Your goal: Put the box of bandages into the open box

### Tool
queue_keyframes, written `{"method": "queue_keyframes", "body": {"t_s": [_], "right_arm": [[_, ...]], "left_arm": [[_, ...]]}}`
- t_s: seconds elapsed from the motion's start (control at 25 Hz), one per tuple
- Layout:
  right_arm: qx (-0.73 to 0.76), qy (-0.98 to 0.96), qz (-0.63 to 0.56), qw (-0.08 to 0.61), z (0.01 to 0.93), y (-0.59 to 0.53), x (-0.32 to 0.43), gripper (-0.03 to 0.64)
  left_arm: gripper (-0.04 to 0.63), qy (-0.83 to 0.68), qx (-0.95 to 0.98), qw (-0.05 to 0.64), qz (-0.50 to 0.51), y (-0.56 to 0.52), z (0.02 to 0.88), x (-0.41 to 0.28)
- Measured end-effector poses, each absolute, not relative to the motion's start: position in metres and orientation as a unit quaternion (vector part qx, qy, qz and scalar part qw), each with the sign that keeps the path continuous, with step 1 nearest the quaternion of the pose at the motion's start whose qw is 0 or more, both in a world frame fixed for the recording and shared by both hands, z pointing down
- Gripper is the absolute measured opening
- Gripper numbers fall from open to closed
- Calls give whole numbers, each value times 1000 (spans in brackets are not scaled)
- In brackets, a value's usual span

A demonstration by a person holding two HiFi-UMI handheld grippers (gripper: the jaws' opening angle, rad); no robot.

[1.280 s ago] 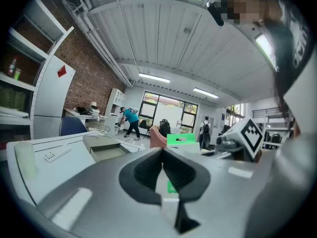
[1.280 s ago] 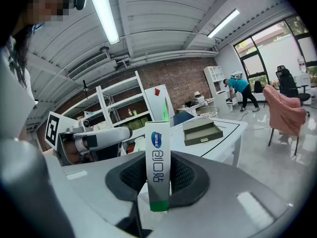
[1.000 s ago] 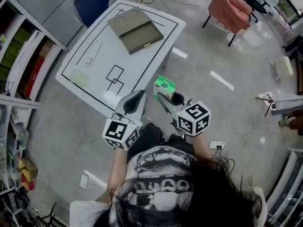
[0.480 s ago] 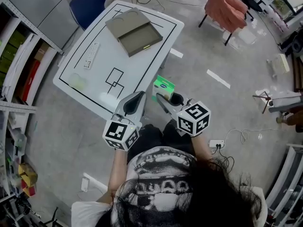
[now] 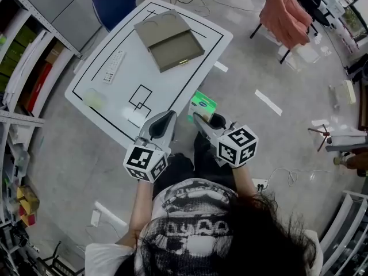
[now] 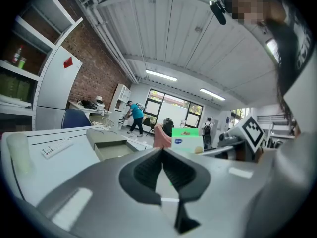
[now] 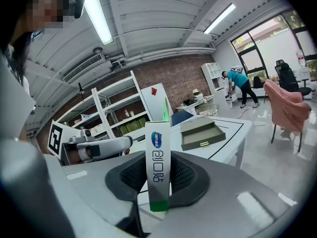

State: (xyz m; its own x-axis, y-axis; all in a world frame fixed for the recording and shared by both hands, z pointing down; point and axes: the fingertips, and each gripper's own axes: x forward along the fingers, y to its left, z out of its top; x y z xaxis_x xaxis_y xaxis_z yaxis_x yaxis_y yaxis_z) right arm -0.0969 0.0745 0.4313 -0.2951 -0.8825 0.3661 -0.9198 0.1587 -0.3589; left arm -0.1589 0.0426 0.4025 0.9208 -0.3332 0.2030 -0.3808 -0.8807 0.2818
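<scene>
Bandage box (image 5: 202, 104) is gripped by right gripper (image 5: 204, 119); left gripper (image 5: 165, 118) is closed, empty; open box (image 5: 178, 50) is seen at 12 o'clock on worktop (image 5: 115, 94).

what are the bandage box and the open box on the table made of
The bandage box looks like thin printed cardboard, smooth and slightly glossy: sharp folded edges, white faces with a green band and blue logo. The open box is probably rigid board or paper-covered card, matte olive-grey: flat thick walls, no shine. It could be plastic; the pictures leave that open.
</scene>
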Motion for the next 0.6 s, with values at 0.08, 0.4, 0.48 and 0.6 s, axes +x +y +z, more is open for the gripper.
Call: {"method": "queue_keyframes", "body": {"t_s": [0.08,0.4,0.48,0.6], "right_arm": [[587,-763,267,34,435,64,-81,92],[549,-789,273,43,442,15,3,92],[538,-797,272,44,439,4,25,92],[521,-808,272,42,436,-14,52,92]], "left_arm": [[0,-194,964,162,75,33,405,-147],[0,-248,952,161,81,-13,407,-73],[0,-258,950,158,80,-24,402,-51],[0,-277,945,155,82,-38,398,-25]]}}
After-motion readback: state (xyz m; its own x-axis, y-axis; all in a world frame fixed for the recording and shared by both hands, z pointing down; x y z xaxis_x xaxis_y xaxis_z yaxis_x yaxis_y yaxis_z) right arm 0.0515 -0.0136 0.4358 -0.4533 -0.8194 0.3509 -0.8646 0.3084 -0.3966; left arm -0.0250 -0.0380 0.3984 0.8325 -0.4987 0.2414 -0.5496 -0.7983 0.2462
